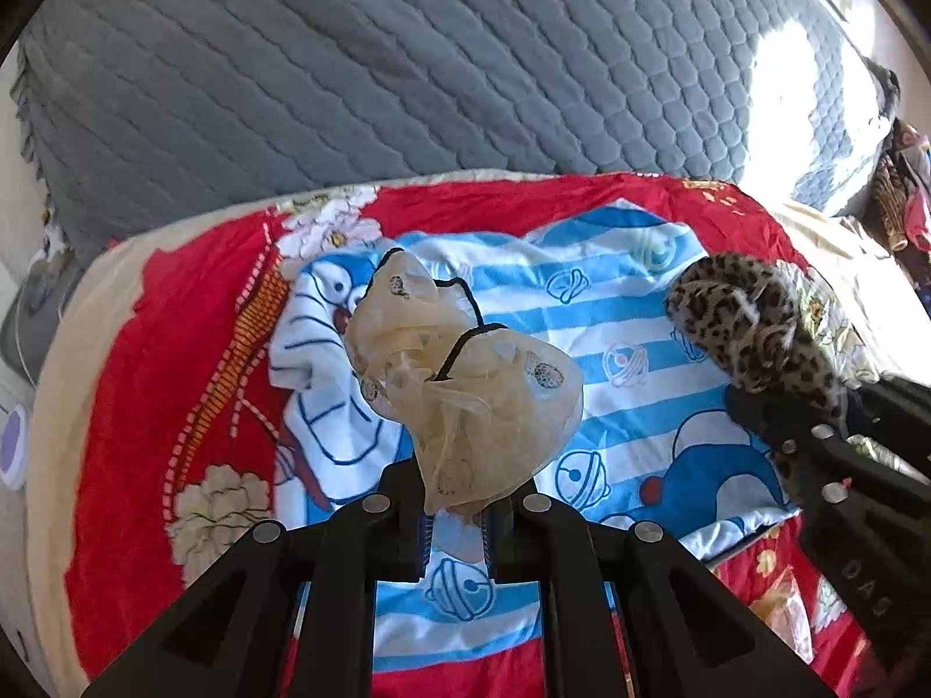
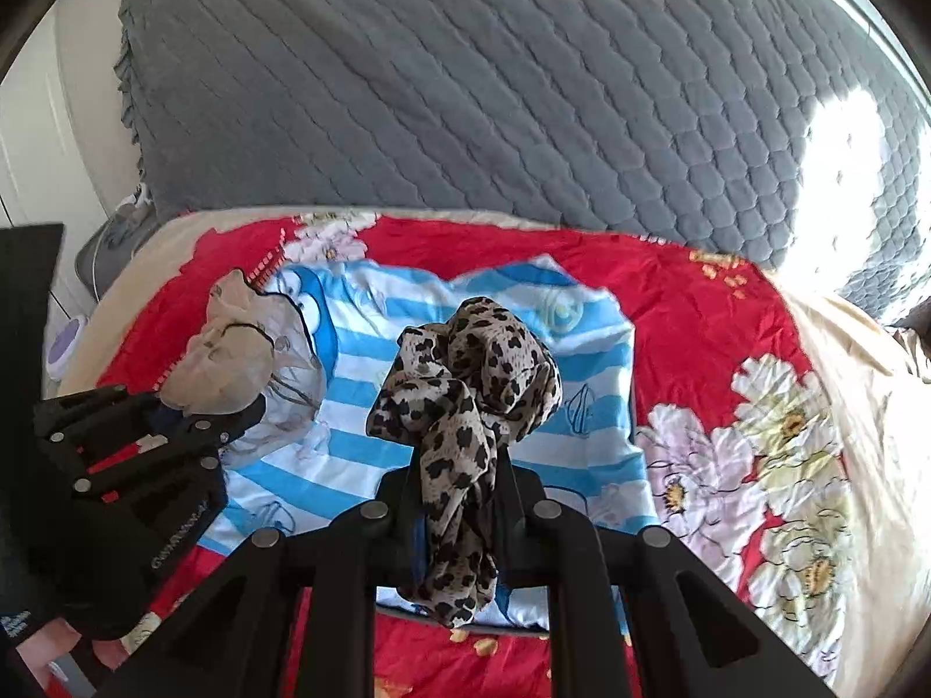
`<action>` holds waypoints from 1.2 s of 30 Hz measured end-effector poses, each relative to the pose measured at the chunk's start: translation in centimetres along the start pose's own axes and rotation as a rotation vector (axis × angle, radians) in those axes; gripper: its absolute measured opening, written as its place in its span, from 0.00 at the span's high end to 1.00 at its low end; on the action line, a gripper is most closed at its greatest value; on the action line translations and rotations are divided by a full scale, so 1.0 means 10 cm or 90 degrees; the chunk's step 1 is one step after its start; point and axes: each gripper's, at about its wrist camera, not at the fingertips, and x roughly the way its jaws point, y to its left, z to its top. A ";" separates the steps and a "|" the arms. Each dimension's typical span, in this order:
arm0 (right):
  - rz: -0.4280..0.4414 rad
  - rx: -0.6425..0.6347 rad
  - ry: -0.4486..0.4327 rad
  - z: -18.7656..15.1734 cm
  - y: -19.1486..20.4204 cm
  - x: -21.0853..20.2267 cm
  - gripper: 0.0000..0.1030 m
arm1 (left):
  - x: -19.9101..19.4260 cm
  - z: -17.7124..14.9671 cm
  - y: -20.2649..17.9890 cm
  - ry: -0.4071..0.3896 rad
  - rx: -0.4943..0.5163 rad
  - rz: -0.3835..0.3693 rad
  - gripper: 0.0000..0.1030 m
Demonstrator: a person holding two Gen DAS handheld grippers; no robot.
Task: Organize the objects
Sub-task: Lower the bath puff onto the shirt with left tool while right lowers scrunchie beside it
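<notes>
Two items, one in each of my grippers. My left gripper [image 1: 455, 529], jaws pressed together, pinches a sheer beige scarf [image 1: 465, 384] with a thin black cord; the scarf bunches up toward 12 o'clock from the tips. My right gripper [image 2: 457, 515] likewise pinches a leopard-print scarf [image 2: 465, 372], standing at 3 o'clock from the left one. Both hang above a blue-and-white striped cartoon cloth [image 1: 617, 360] spread on a red floral quilt [image 2: 698, 314]; grey quilted bedcover [image 2: 465, 87] at 12 o'clock.
</notes>
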 end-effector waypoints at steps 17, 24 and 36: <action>-0.007 0.018 0.052 -0.14 -0.09 0.57 0.84 | 0.46 -0.14 0.03 0.033 -0.009 0.001 0.86; -0.004 0.024 0.063 -0.20 -0.10 0.72 0.84 | 0.56 -0.20 0.03 0.031 -0.011 -0.001 0.83; -0.005 0.033 0.089 -0.30 -0.13 0.99 0.84 | 0.69 -0.29 0.07 0.033 -0.023 0.004 0.73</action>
